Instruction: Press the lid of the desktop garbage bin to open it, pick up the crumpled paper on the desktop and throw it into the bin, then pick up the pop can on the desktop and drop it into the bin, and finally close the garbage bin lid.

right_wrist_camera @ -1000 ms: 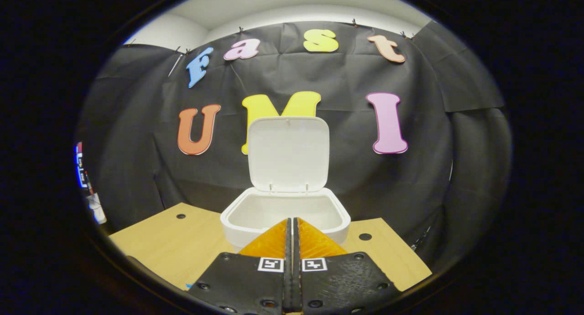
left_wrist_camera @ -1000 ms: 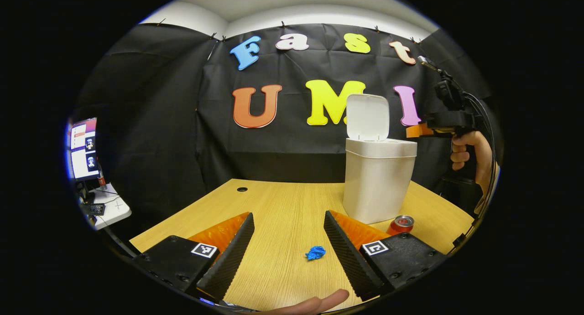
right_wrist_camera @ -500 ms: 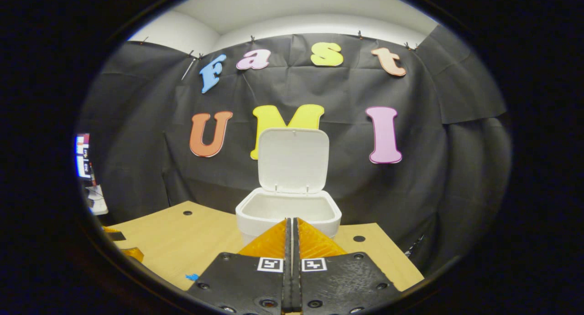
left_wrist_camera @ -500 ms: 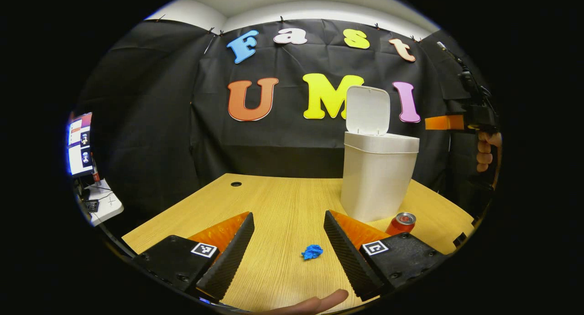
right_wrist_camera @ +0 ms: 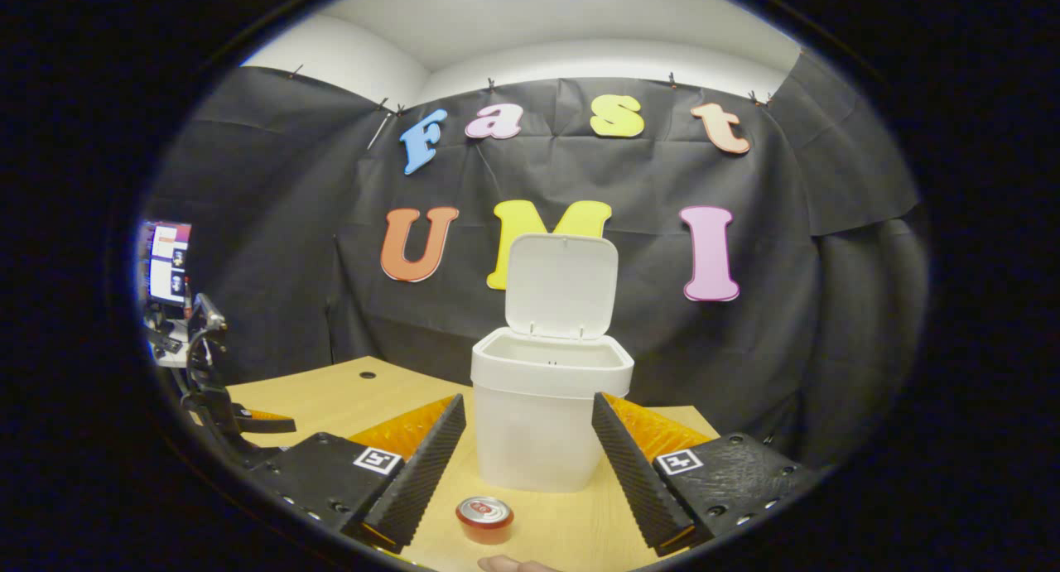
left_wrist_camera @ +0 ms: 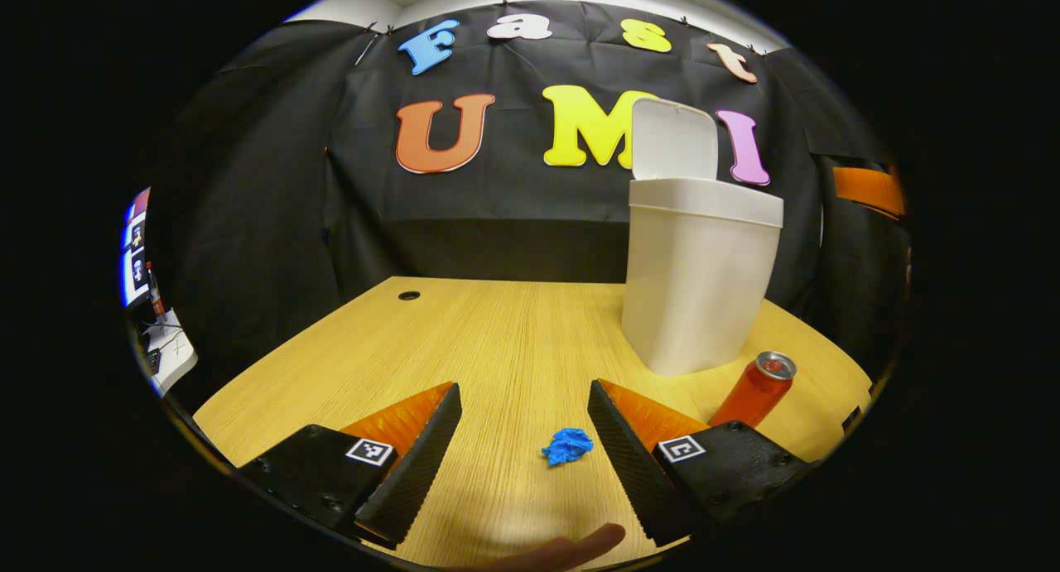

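The white bin point(left_wrist_camera: 700, 278) stands on the wooden desk with its lid point(left_wrist_camera: 673, 140) raised upright. A blue crumpled paper point(left_wrist_camera: 567, 445) lies on the desk between the fingers of my open left gripper point(left_wrist_camera: 523, 448), low over the desktop. A red pop can point(left_wrist_camera: 755, 391) stands upright just right of the bin's base. In the right gripper view the bin point(right_wrist_camera: 548, 415) is straight ahead, lid point(right_wrist_camera: 563, 286) up and the inside showing nothing. My right gripper point(right_wrist_camera: 527, 456) is open, above and behind the can point(right_wrist_camera: 484, 516). The left gripper's body point(right_wrist_camera: 224, 406) shows at the left.
The desk point(left_wrist_camera: 464, 340) has a cable hole point(left_wrist_camera: 408, 295) at its far left and another point(right_wrist_camera: 367, 375) in the right gripper view. A monitor and side table point(left_wrist_camera: 145, 307) stand beyond the desk's left edge. A fingertip point(left_wrist_camera: 580, 545) shows at the bottom.
My right gripper opened and drew back from over the bin, so the can came into view. My left gripper sank lower and closer to the blue paper.
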{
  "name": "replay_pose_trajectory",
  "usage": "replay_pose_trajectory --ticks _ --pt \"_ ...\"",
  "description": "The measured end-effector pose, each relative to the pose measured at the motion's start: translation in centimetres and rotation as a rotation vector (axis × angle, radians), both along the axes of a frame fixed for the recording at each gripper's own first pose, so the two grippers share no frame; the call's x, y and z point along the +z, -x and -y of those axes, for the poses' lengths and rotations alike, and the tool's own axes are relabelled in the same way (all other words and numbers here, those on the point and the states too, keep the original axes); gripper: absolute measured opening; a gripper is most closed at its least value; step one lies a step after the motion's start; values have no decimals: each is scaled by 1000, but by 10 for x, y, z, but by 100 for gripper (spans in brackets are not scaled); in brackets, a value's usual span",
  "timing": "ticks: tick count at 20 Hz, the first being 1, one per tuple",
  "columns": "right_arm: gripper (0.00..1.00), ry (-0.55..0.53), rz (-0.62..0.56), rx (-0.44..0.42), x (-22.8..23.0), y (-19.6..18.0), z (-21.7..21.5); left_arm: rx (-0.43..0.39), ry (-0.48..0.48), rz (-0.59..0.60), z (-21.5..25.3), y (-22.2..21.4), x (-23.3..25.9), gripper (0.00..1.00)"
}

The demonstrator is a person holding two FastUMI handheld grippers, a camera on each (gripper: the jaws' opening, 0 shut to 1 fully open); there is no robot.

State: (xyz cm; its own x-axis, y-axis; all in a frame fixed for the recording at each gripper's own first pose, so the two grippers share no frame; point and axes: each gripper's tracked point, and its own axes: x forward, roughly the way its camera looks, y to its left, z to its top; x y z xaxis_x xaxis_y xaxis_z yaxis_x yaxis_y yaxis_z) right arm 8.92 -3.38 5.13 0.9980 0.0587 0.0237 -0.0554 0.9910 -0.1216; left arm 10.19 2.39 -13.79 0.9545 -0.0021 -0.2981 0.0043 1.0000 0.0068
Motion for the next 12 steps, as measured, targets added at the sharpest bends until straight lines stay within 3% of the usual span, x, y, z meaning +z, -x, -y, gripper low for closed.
replay_pose_trajectory --ticks 6,12 --pt "95 -83 -10 3 -27 26 7 -32 21 -104 15 -16 -44 100" --pt "97 -39 -56 -19 -57 37 20 -86 -13 -199 36 -16 -73 99"
